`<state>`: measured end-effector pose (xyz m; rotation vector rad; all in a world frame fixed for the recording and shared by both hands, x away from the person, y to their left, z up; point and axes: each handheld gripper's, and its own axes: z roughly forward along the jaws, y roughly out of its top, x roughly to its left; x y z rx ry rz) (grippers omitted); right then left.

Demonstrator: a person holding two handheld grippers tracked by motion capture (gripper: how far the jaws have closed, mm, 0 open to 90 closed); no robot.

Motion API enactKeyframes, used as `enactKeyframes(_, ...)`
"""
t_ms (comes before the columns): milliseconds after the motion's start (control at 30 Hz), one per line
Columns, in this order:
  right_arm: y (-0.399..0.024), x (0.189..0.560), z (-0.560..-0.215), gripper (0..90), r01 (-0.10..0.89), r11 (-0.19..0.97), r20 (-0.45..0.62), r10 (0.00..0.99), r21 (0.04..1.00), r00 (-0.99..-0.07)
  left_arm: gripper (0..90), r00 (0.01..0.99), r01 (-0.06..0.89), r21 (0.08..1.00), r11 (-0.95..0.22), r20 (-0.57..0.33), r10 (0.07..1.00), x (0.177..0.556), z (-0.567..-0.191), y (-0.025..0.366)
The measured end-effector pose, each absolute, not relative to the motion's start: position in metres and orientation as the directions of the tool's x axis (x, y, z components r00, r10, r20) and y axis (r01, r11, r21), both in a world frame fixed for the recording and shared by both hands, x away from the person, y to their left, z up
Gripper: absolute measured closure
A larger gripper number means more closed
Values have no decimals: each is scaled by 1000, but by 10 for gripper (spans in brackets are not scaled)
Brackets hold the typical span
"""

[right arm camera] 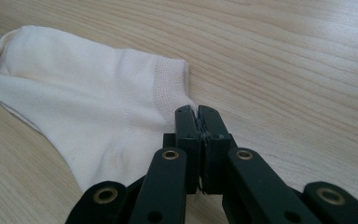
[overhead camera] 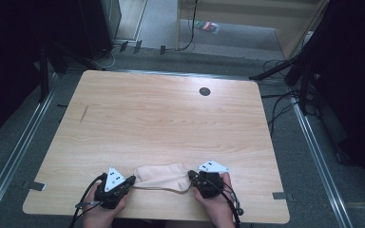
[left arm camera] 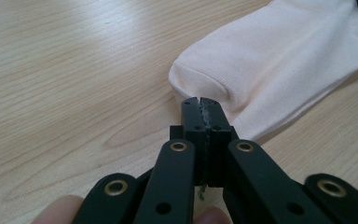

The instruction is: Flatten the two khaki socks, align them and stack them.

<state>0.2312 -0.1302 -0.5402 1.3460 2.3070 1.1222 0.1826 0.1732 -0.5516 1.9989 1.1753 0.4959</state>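
- I see a pale cream sock (overhead camera: 164,176) lying flat on the wooden table (overhead camera: 161,118), close to the near edge, stretched sideways between my two grippers.
- My left gripper (overhead camera: 129,181) sits at the sock's left end; in the left gripper view (left arm camera: 200,105) its jaws are pressed together at the rounded toe end (left arm camera: 200,81).
- From that view I can't quite tell whether a fold of fabric is pinched between the pads or the tips merely touch the edge.
- My right gripper (overhead camera: 190,175) is at the sock's right end; in the right gripper view (right arm camera: 198,114) its jaws are pressed together too, right at the ribbed cuff (right arm camera: 170,84).
- A dark round hole (overhead camera: 204,91) sits in the table's far right part, well apart from the sock.
- Both hands rest at the table's near edge, cables trailing back from the grippers.
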Motion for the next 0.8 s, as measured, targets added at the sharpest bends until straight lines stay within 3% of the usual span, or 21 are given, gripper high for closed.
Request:
enactKeyframes(67,-131,231,-540,855,638,271,179,817,720,-549,865,491,575,772,-271,-61,869,183,-551,176)
enactKeyframes(133,-132,231,-538,680,630,247,200,810,736,-551,698,473,567,795,-217,-99,875,183,-547,181)
enactKeyframes(233,-135,225,-527,706,601,187,227,807,777,-545,651,469,526,842,-119,-170,867,182,-539,194)
enactKeyframes(300,-132,220,-520,757,580,155,247,796,800,-553,723,487,499,862,-89,-194,851,183,-534,195)
enactKeyframes(400,-117,216,-519,813,574,180,253,766,799,-591,821,541,519,844,-136,-201,816,193,-535,182)
enactKeyframes(467,-105,217,-527,830,588,225,236,761,777,-604,827,552,534,825,-187,-172,816,196,-540,172)
enactKeyframes(600,-100,220,-540,839,620,277,209,776,734,-594,737,579,570,777,-268,-148,802,200,-552,164)
enactKeyframes(800,-107,221,-545,853,636,298,198,784,712,-588,591,624,551,779,-300,-145,768,199,-553,169)
